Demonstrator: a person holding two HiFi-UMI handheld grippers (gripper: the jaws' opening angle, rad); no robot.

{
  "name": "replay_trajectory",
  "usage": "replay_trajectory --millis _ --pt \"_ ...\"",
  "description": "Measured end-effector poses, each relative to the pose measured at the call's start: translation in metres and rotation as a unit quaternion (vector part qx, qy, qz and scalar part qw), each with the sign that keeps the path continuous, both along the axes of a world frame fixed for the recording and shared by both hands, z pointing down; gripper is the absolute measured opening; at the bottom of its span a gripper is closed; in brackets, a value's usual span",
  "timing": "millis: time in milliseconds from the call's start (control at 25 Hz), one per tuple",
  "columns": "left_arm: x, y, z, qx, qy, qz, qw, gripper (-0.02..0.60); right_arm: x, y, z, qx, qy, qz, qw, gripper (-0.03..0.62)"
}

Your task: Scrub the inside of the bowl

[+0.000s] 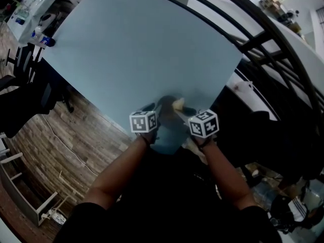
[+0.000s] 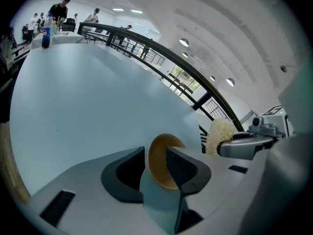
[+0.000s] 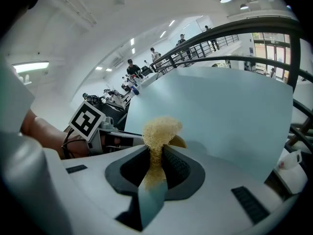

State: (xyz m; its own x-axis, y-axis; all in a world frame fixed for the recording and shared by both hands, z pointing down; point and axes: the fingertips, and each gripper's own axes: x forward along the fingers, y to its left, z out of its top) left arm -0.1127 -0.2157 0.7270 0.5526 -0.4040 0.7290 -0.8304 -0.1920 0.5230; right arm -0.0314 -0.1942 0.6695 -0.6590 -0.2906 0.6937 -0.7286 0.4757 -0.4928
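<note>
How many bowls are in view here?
1. The brown bowl sits at the near edge of the table, between the fingers of the left gripper. No other shows.

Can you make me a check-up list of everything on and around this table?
Surface: pale blue table, smooth.
Job's things: wooden bowl near the table's near edge; yellowish sponge.
Clutter: bottle at the far corner.
Grippers: left gripper open, bowl between its jaws; right gripper shut on the sponge.
Cables: thin white line on the wood floor, perhaps a cable.
Surroundings: black railing; people far off.
</note>
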Motion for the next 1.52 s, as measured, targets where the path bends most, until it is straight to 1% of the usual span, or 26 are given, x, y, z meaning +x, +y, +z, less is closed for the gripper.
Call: replay_trajectory --millis 280,400,520,640,720,880,920,1000,1080,1160,1240,1400,1520 --pt "-0.004 0.019 -0.034 0.043 -0.012 -0.034 0.9984 0.124 0.013 0.018 -0.028 0.028 -0.023 -0.017 0.999 0.075" --pt "0.001 0.025 -0.057 0.068 -0.009 -0.050 0.9964 0.124 0.022 0.027 -0.041 0.043 -0.031 -0.030 0.998 0.075" --pt "0.011 0.031 -0.083 0.092 0.001 -0.055 0.9943 0.121 0.027 0.034 -0.057 0.060 -0.037 -0.047 0.996 0.075" --pt "0.028 0.044 -0.114 0.126 0.022 -0.043 0.9908 0.112 0.037 0.043 -0.075 0.081 -0.041 -0.061 0.994 0.075" --pt "0.039 0.055 -0.136 0.154 0.023 -0.033 0.9873 0.090 0.044 0.048 -0.089 0.094 -0.047 -0.071 0.992 0.075" --pt "0.055 0.073 -0.184 0.216 0.012 -0.021 0.9760 0.013 0.054 0.059 -0.116 0.120 -0.056 -0.090 0.987 0.075" --pt "0.059 0.078 -0.194 0.229 0.014 -0.015 0.9731 0.002 0.056 0.062 -0.122 0.126 -0.058 -0.095 0.986 0.075" --pt "0.068 0.089 -0.214 0.248 0.030 0.002 0.9683 -0.002 0.057 0.069 -0.135 0.139 -0.065 -0.104 0.983 0.075" --pt "0.079 0.102 -0.228 0.261 0.054 0.019 0.9637 -0.003 0.062 0.079 -0.144 0.150 -0.070 -0.110 0.980 0.075" --pt "0.084 0.112 -0.237 0.269 0.067 0.027 0.9603 -0.003 0.070 0.086 -0.149 0.158 -0.069 -0.111 0.979 0.075" --pt "0.078 0.116 -0.242 0.273 0.068 0.030 0.9591 -0.003 0.072 0.087 -0.153 0.162 -0.068 -0.103 0.979 0.075" --pt "0.054 0.123 -0.247 0.283 0.062 0.040 0.9563 -0.003 0.063 0.093 -0.164 0.168 -0.070 -0.085 0.980 0.075" --pt "0.044 0.140 -0.247 0.285 0.062 0.053 0.9550 -0.003 0.056 0.109 -0.165 0.169 -0.071 -0.074 0.980 0.075"
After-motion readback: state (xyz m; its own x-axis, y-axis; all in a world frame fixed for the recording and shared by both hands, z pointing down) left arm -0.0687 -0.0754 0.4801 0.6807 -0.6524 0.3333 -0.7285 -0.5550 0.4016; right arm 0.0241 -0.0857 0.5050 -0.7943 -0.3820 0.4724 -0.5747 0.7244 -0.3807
